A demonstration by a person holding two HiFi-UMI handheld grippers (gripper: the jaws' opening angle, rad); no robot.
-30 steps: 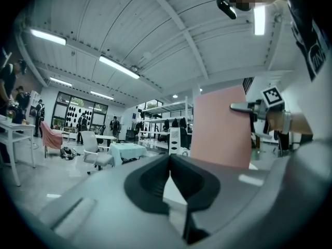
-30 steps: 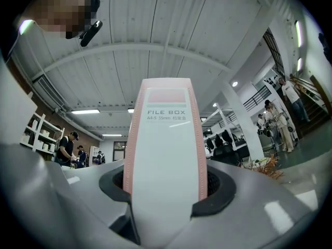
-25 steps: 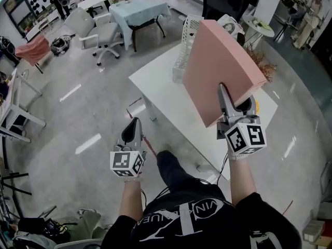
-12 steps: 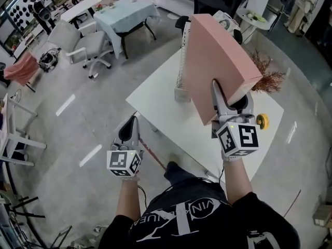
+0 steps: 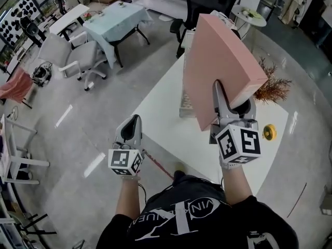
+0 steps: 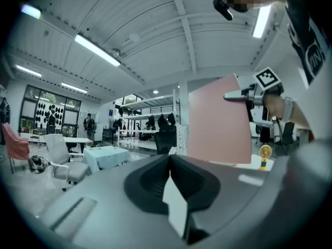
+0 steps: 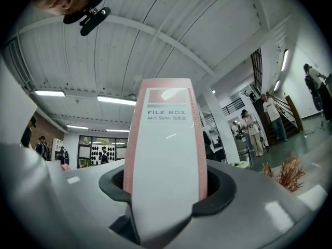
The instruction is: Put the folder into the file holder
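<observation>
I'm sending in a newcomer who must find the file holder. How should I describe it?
Find the white table in front of the person. On it, half hidden behind the raised pink folder, stands the file holder. Unlike the dried twigs and little yellow gadget nearby, it is a tall white perforated rack.

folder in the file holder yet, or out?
Out. The right gripper holds the pink folder in the air over the table; the white file holder stands behind it.
</observation>
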